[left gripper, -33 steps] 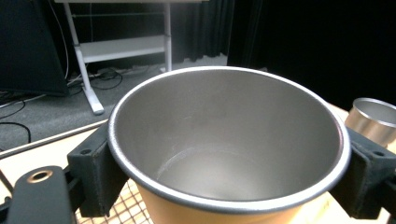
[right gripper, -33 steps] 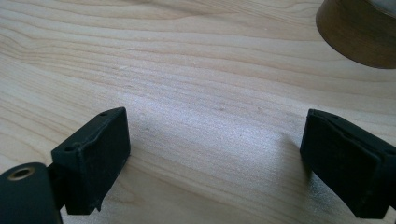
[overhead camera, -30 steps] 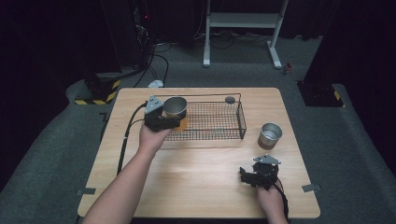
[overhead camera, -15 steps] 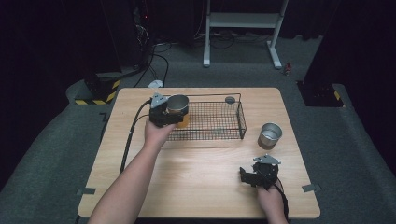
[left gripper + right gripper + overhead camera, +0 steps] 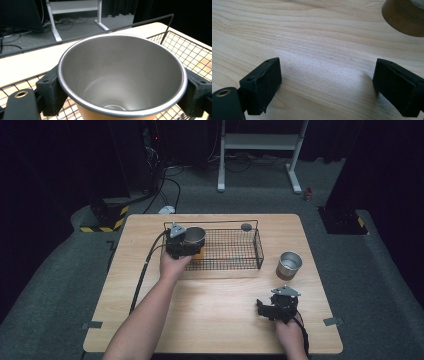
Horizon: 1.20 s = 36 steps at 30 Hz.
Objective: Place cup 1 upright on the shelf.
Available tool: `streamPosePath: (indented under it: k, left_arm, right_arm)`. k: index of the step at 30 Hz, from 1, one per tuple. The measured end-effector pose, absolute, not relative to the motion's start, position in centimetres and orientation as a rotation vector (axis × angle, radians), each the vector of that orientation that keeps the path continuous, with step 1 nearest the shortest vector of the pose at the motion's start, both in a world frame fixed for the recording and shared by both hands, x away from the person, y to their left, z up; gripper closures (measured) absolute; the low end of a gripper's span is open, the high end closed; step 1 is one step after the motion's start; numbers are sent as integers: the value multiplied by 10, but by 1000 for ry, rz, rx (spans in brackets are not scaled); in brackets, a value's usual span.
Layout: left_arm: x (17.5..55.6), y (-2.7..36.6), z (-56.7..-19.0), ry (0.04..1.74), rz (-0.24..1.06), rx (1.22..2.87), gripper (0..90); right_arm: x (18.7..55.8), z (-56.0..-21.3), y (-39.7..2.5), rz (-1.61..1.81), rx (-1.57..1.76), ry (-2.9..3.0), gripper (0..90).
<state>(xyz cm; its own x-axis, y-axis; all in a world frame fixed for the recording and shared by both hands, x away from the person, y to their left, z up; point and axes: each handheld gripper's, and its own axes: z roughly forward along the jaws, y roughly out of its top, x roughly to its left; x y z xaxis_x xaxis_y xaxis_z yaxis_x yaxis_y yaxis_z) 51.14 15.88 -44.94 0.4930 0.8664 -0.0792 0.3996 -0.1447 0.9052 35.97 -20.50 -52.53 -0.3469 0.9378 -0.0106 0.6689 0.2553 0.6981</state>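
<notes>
Since a second ago, the left hand-held gripper (image 5: 192, 241) has carried its steel cup (image 5: 194, 237) a little farther in over the wire basket (image 5: 250, 262), from the rim at the basket's 9 o'clock end toward its mesh floor. Its jaws are clenched on the cup's sides, one at each flank just under the rim (image 5: 120, 75), which keeps the cup upright with its mouth free; the cup looks empty inside. That grip suits lowering it straight down between the basket's walls. A small dark disc (image 5: 246, 226) lies at the basket's far rim, near 1 o'clock, apart from the cup. A second steel cup (image 5: 289, 265) stands on the desk (image 5: 210, 320) just outside the basket's 3 o'clock end, probably next to go in. At the desk's 5 o'clock, the right hand-held gripper (image 5: 265, 309) sits low over the wood, jaws spread wide and empty, apparently waiting, with the second cup's brown base (image 5: 404, 17) ahead of it.
</notes>
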Motion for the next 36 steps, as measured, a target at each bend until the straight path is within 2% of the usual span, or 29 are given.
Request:
streamPosePath:
  k: [13, 36]
  left_arm:
    - [513, 158, -467, 1126, 595, 1775, 132]
    - [513, 156, -471, 1109, 624, 1789, 132]
  right_arm:
    - [360, -525, -205, 848, 1458, 2107, 84]
    - [360, -525, -205, 849, 1462, 2110, 83]
